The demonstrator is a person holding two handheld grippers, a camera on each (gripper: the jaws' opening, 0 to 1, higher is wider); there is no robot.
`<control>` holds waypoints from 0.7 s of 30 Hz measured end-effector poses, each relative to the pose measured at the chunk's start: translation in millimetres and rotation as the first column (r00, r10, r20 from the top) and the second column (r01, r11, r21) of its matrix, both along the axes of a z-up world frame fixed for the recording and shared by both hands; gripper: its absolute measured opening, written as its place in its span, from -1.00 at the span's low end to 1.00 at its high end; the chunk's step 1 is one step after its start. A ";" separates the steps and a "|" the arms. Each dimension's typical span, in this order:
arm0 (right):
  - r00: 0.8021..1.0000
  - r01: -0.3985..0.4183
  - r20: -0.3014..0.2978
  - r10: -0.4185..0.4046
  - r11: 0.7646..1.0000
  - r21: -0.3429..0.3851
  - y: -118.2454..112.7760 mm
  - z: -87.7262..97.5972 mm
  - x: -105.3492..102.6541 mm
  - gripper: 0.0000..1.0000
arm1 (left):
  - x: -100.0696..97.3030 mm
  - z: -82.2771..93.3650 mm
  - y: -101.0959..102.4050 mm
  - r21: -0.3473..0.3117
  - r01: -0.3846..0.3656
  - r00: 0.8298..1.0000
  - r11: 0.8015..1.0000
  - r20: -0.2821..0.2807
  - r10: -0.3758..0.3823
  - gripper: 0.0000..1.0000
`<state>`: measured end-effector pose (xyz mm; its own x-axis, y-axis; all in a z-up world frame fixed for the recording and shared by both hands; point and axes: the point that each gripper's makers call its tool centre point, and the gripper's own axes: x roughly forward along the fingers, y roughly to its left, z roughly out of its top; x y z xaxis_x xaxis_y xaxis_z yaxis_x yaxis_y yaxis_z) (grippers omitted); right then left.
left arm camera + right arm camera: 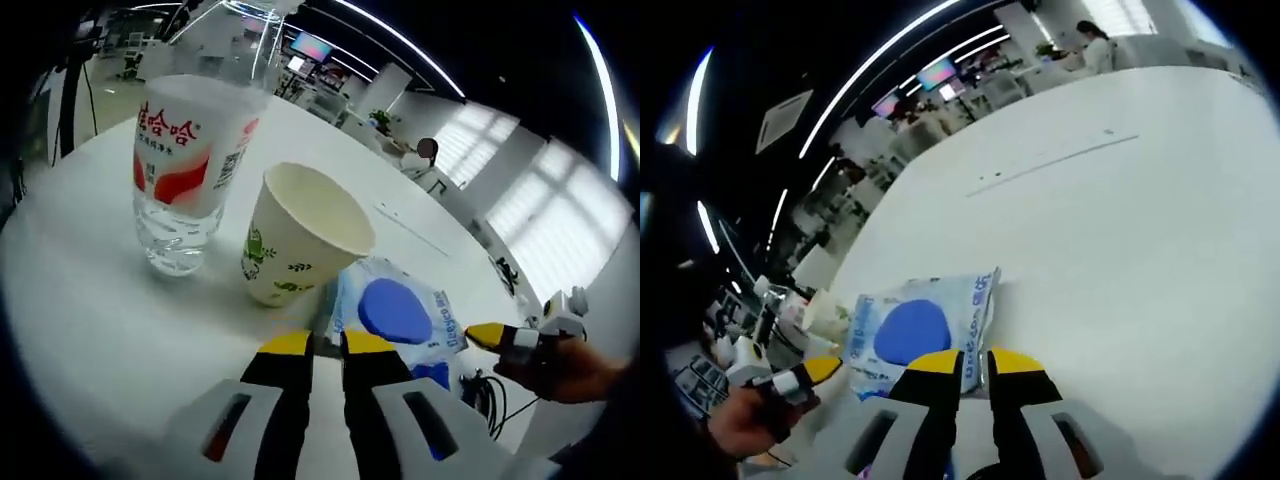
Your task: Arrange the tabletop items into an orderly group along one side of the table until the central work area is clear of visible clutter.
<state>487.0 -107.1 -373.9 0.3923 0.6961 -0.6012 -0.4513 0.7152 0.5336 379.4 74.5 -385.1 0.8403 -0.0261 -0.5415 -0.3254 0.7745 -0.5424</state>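
A clear water bottle (185, 165) with a red and white label stands at the upper left of the white table (100, 320). Just right of it stands an empty paper cup (300, 235) with a green leaf print. A blue and white packet (395, 312) lies flat against the cup's right side. My left gripper (328, 346) is shut just short of the packet's near corner, holding nothing. My right gripper (975, 363) is shut on the packet's (912, 335) edge, and it reaches in from the right as the right gripper (490, 335). The left gripper (810, 372) sits by the packet's far side.
A person's hand (575, 370) holds the right gripper, with black cable (480, 390) lying below it. Wide bare tabletop (1120, 250) spreads to the right of the packet. Office desks and monitors (940, 75) stand beyond the table's far edge.
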 end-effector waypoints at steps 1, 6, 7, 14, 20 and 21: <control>1.000 0.001 -0.001 -0.001 1.000 -0.002 -2.6 -0.7 -3.3 -0.85 | -3.3 -0.9 -0.1 -0.001 -0.002 1.000 1.000 -0.001 0.002 -0.85; 1.000 0.025 -0.006 -0.025 1.000 0.014 -8.8 -5.3 -6.3 -0.85 | -16.1 -0.7 0.7 -0.005 -0.017 1.000 1.000 -0.002 0.017 -0.87; 1.000 0.026 -0.007 -0.026 1.000 0.014 -9.3 -5.4 -7.1 -0.85 | -16.6 -1.3 1.1 -0.008 -0.018 1.000 1.000 -0.003 0.018 -0.87; 1.000 0.026 -0.013 -0.026 1.000 0.011 -15.1 -8.9 -18.4 -0.85 | -23.8 1.8 -10.4 -0.023 -0.018 1.000 1.000 0.000 0.018 -0.88; 0.999 0.032 -0.019 -0.032 0.999 0.022 -17.5 -9.1 -32.5 -0.84 | -34.6 0.8 -26.4 -0.033 -0.001 1.000 0.999 -0.003 0.001 -0.88; 0.999 0.035 -0.021 -0.034 0.999 0.024 -18.2 -8.6 -36.7 -0.85 | -39.0 0.2 -30.6 -0.033 -0.001 1.000 0.999 -0.008 0.000 -0.88</control>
<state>450.3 -125.2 -382.5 0.4040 0.6969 -0.5926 -0.4153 0.7169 0.5599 340.4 43.9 -384.9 0.8361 -0.0438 -0.5469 -0.3302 0.7560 -0.5653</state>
